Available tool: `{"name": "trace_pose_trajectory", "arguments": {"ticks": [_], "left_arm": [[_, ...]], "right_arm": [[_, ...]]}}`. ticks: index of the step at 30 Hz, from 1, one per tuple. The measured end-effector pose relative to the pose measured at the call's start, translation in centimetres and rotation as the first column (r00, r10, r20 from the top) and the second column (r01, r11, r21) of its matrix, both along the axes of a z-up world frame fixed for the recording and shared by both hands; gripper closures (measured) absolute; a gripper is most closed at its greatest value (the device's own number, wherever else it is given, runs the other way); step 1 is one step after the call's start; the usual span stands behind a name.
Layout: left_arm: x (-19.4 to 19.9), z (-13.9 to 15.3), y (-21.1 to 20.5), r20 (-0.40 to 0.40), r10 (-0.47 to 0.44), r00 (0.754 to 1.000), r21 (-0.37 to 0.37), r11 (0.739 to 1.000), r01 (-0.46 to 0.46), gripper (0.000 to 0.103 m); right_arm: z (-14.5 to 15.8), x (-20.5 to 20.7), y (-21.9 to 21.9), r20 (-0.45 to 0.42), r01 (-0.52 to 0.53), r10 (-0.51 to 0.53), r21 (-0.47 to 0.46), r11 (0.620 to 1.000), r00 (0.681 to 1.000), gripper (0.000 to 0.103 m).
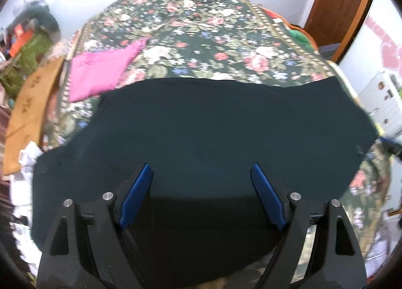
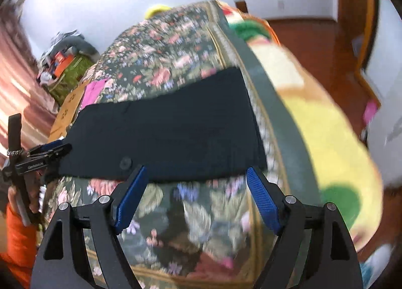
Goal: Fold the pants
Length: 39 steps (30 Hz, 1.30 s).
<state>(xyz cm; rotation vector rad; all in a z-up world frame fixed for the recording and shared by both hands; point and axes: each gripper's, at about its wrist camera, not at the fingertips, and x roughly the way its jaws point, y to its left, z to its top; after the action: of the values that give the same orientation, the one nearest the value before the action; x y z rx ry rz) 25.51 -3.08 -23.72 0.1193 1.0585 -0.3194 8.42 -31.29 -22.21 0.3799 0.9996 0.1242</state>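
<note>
Dark navy pants (image 1: 213,125) lie flat across the near part of a bed with a floral cover (image 1: 201,27). My left gripper (image 1: 202,171) is open and empty, its blue pads hovering over the near part of the pants. In the right wrist view the pants (image 2: 163,133) form a folded dark band with a button near their near edge. My right gripper (image 2: 194,172) is open and empty, just short of that near edge, over the floral cover (image 2: 191,213). The left gripper (image 2: 50,149) shows at the pants' left end.
A folded pink cloth (image 1: 100,70) lies on the bed's far left. A tan board (image 1: 27,103) leans beside the bed on the left. A yellow and green blanket (image 2: 334,163) hangs off the bed's right side. A wooden door (image 1: 344,0) stands at the back right.
</note>
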Motion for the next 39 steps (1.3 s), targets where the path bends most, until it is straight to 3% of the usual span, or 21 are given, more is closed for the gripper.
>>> {"name": "trace_pose_trajectory", "arguments": {"ticks": [10,16,19,21,24,31,39], "left_arm": [[-0.6,0.1,-2.3,-0.003,-0.031,1.000,-0.012,0.999,0.031,0.021],[-0.5,0.0,-2.6,-0.010,-0.034,0.999,-0.023,0.999,0.034,0.021],[-0.4,0.0,-2.9,-0.014,-0.034,0.999,-0.024,0.999,0.034,0.021],[-0.3,0.0,-3.0,-0.012,-0.036,0.999,-0.022,0.999,0.036,0.021],[-0.3,0.0,-3.1,-0.013,-0.035,0.999,-0.020,0.999,0.035,0.021],[-0.1,0.3,-3.2,-0.002,-0.023,1.000,-0.004,1.000,0.023,0.021],[0.6,1.6,-3.0,0.023,0.001,1.000,-0.016,1.000,-0.001,0.021]], "right_arm": [[-2.2,0.7,-2.2,-0.003,0.119,-0.122,0.222,0.968,0.993,0.024],[-2.2,2.0,-1.6,0.044,0.114,-0.122,0.156,0.981,0.992,0.025],[-2.1,2.7,-1.7,0.057,0.121,-0.128,0.109,0.987,0.990,0.046],[-2.2,3.3,-2.1,0.055,0.132,-0.138,0.095,0.987,0.989,0.076],[-2.2,3.6,-2.7,0.063,0.114,-0.121,0.104,0.988,0.991,0.090],[-0.3,3.2,-3.2,0.167,0.081,-0.082,0.013,0.997,0.983,0.093],[1.3,3.1,-7.5,0.194,0.181,-0.171,-0.034,0.983,0.966,0.094]]}}
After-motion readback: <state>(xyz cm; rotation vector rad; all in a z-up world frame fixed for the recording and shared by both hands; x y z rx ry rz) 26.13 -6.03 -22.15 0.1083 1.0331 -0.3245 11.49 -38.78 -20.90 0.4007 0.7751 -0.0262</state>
